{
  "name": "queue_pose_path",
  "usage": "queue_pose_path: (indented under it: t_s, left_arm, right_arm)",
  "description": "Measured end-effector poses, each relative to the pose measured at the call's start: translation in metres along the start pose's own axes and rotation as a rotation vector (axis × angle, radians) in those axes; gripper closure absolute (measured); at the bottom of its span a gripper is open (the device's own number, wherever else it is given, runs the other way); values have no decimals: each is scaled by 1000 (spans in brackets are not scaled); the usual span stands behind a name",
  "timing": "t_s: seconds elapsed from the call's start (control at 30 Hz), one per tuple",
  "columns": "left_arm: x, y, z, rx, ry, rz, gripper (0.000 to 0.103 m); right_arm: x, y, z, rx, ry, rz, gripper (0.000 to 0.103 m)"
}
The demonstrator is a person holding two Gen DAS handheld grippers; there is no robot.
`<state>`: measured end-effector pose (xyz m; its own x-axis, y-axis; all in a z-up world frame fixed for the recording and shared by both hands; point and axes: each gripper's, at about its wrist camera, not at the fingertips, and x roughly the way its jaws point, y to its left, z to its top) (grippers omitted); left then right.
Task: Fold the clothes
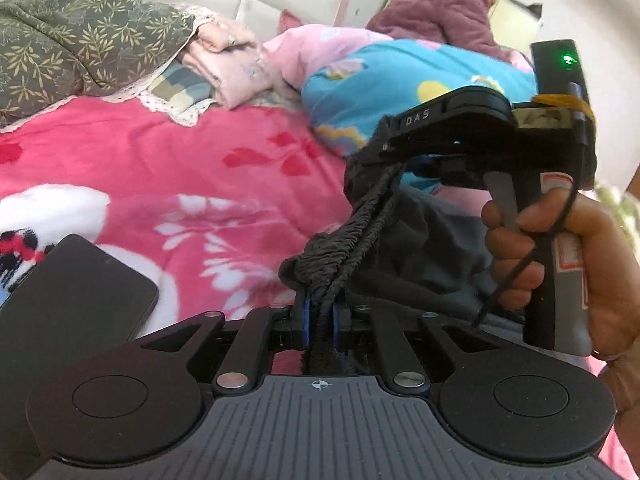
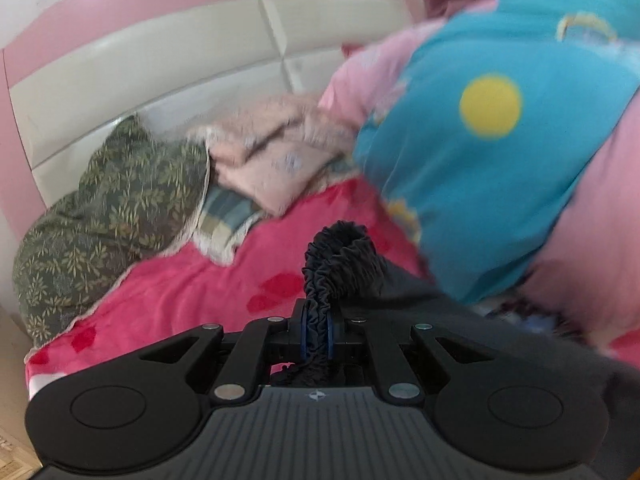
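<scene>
Left wrist view. Item: left gripper [image 1: 319, 316], black body, blue pads, at 6 o'clock; jaws drawn narrow and clamped on the gathered elastic waistband of a dark grey fabric garment [image 1: 420, 240]. The ruched band runs taut from the pads toward 1 o'clock, where the right gripper [image 1: 384, 148], black with white lettering on its side, pinches the same band. The garment's body hangs slack between and below the two tools, above a bright pink fleece blanket with white and red flower print [image 1: 180, 168]. Right hand [image 1: 560, 264] at 3 o'clock, wrapped round the right tool's grey handle, one finger on the trigger. Black flat phone [image 1: 76, 292] at 8 o'clock, lying on the blanket. Olive leaf-print quilt [image 1: 80, 40] at 10 o'clock; folded pale pink cloth [image 1: 228, 64] at 12 o'clock; blue and pink quilt with yellow discs [image 1: 400, 80] at 1 o'clock, near it a person in a mauve padded jacket [image 1: 440, 4].

Right wrist view, somewhat blurred. Right gripper at 6 o'clock, jaws close together, holding the bunched waistband, which loops up in front of the pads; the rest of the garment trails to 4 o'clock. White padded headboard with pink trim [image 2: 160, 52] at 11 o'clock.
</scene>
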<state>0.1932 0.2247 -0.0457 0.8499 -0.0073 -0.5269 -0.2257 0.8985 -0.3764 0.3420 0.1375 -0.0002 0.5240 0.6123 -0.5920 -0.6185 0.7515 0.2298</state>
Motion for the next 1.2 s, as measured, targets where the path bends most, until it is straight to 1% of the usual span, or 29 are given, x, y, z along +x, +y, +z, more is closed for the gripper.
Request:
queue_pose_path:
  t_s: [0.03,0.07,0.1,0.13,0.17,0.2,0.23,0.27,0.3,0.43,0.5,0.53,0.57,0.6,0.7,0.77,0.8,0.87,0.9,0.97,1.07,1.13,1.17,1.2]
  left_arm:
    - [-2,-1,-2,-13,-10,34,92]
    - [-5,-2,-4,-10,-16,50,90]
    - [-8,-4,-4,-8,-26,62,88]
    - [-11,-5,-4,-8,-39,68,85]
    - [-15,-7,-5,-6,-61,80,75]
    - [-20,-9,-5,-2,-86,88,62]
    - [-25,-12,-5,2,-110,96,57]
    - [-30,-14,-5,5,-139,100,49]
    - [-34,-17,-6,10,-165,101,45]
    - [-51,-34,-9,55,-267,81,37]
    - [-58,-45,-13,85,-312,65,35]
    - [-60,-51,-16,103,-320,42,35]
    - [-62,-58,-18,122,-326,18,35]
    - [-62,-64,-22,144,-313,-17,35]
    - [-58,-89,-35,231,-246,-109,35]
    - [-49,-107,-47,302,-183,-154,35]
    - [-44,-116,-53,337,-152,-164,35]
    - [-34,-132,-65,403,-104,-161,35]
    - [-30,-132,-67,404,-92,-149,35]
    - [-22,-134,-70,405,-69,-126,35]
    - [-9,-136,-75,408,-33,-91,38]
    - [-4,-134,-76,398,-14,-67,40]
    - [-3,-131,-77,387,-4,-59,41]
    - [-2,-128,-78,376,5,-51,42]
  right_arm:
    - [5,-4,-2,10,17,-13,91]
    - [9,-7,-5,16,37,-20,83]
    - [10,-11,-6,17,54,-28,71]
    - [6,-15,-7,22,51,-45,64]
    - [-3,-22,-8,30,32,-54,56]
    - [-15,-29,-8,41,8,-51,53]
    - [-28,-37,-8,53,-15,-49,49]
    - [-45,-45,-8,73,-38,-48,39]
    - [-64,-52,-9,92,-62,-48,34]
    - [-149,-85,-24,147,-154,-89,27]
    - [-193,-102,-37,180,-187,-127,20]
    - [-214,-111,-46,198,-198,-149,19]
    - [-234,-120,-58,214,-201,-170,16]
    - [-254,-129,-68,231,-202,-190,13]
    - [-289,-150,-102,278,-162,-245,7]
    - [-290,-155,-128,290,-89,-271,5]
    - [-290,-158,-141,296,-53,-284,5]
    - [-281,-156,-163,275,19,-305,5]
    - [-274,-152,-172,250,53,-313,5]
    - [-259,-136,-181,154,79,-314,5]
    - [-236,-107,-189,-43,67,-318,5]
    - [-220,-98,-193,-127,71,-345,7]
    - [-214,-99,-192,-127,79,-347,19]
    - [-207,-102,-191,-121,89,-348,44]
